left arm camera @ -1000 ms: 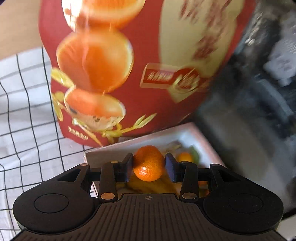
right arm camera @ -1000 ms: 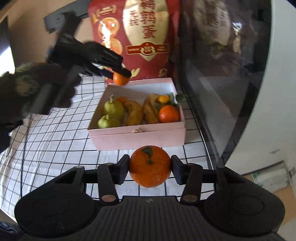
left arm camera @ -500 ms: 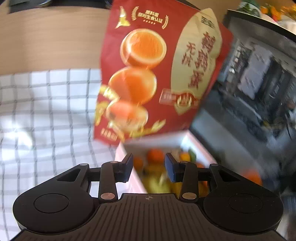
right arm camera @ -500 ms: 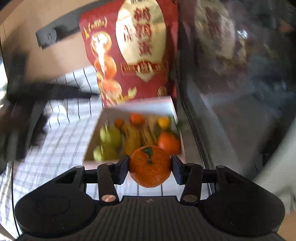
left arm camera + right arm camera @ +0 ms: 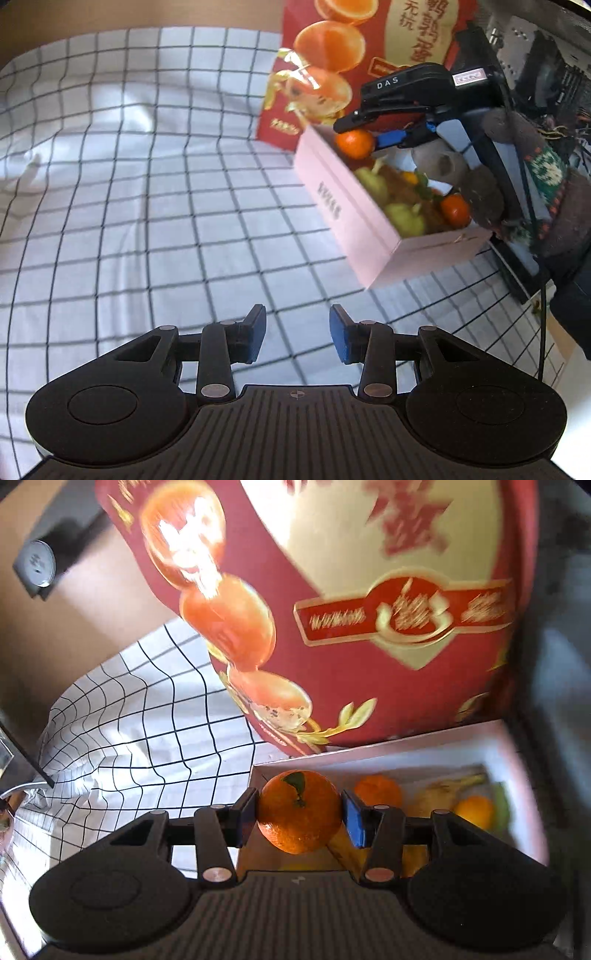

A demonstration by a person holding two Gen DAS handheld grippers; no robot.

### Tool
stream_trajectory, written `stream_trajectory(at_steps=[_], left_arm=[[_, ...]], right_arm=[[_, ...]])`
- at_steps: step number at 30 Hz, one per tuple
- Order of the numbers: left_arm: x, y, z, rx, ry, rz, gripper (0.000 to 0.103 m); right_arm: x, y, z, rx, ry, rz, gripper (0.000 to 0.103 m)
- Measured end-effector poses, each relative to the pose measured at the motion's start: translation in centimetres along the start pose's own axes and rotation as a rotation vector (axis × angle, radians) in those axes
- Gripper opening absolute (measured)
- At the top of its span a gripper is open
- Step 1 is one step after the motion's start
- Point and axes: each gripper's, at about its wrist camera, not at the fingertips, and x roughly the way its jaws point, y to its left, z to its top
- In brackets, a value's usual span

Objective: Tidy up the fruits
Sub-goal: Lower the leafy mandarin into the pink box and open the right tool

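Cloth (image 5: 155,206): white with a black grid, covering the worktop; wrinkled at its left side.
Bag (image 5: 369,602): red, printed with egg halves and gold lettering; stands upright at the far edge of the cloth, touching the back wall of the box.
Box (image 5: 354,221): pink, open-topped, near the right edge of the cloth; contains green pears (image 5: 404,218), bananas, and small oranges.
Right gripper (image 5: 299,814): pinching an orange (image 5: 299,812) between its pads, above the box's far left corner; leaf-side up.
Left gripper (image 5: 297,334): fingers spread, nothing between them; above bare cloth, well apart from the box.
Loose orange (image 5: 456,210): in the box, by its near right corner.
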Motion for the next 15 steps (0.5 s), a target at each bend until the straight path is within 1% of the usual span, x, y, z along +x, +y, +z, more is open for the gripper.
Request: stream_trajectory(at_steps=[2, 3, 6, 8, 10, 11, 12, 14, 15], left_arm=[[0.2, 0.1, -0.5, 0.004, 0.003, 0.015, 0.042], [0.4, 0.1, -0.9, 0.006, 0.004, 0.020, 0.042], [1.0, -0.4, -1.5, 0.029, 0.001, 0.040, 0.042], [1.4, -1.0, -2.0, 0.054, -0.007, 0.065, 0.042], [1.7, -1.6, -2.5, 0.067, -0.022, 0.094, 0.042], [1.9, -1.9, -2.7, 0.070, -0.024, 0.114, 0.042], [2.2, -2.1, -3.0, 0.069, -0.025, 0.138, 0.042], [2.3, -2.4, -3.6, 0.069, -0.044, 0.163, 0.042], [2.3, -2.6, -3.8, 0.074, -0.054, 0.176, 0.042]], right_arm=[[0.3, 0.1, -0.1, 0.003, -0.006, -0.004, 0.050], [-0.2, 0.1, -0.3, 0.003, -0.020, -0.007, 0.051], [-3.5, 0.3, -1.8, -0.008, -0.089, 0.013, 0.061], [-6.5, 0.7, -3.5, -0.054, -0.132, 0.028, 0.064], [-9.6, 1.4, -5.9, -0.117, -0.174, 0.014, 0.071], [-11.2, 1.7, -7.6, -0.154, -0.196, -0.001, 0.072], [-12.4, 2.1, -9.1, -0.191, -0.206, -0.012, 0.076], [-14.2, 2.7, -12.5, -0.248, -0.209, -0.038, 0.077], [-14.7, 2.7, -13.9, -0.258, -0.204, -0.053, 0.078]])
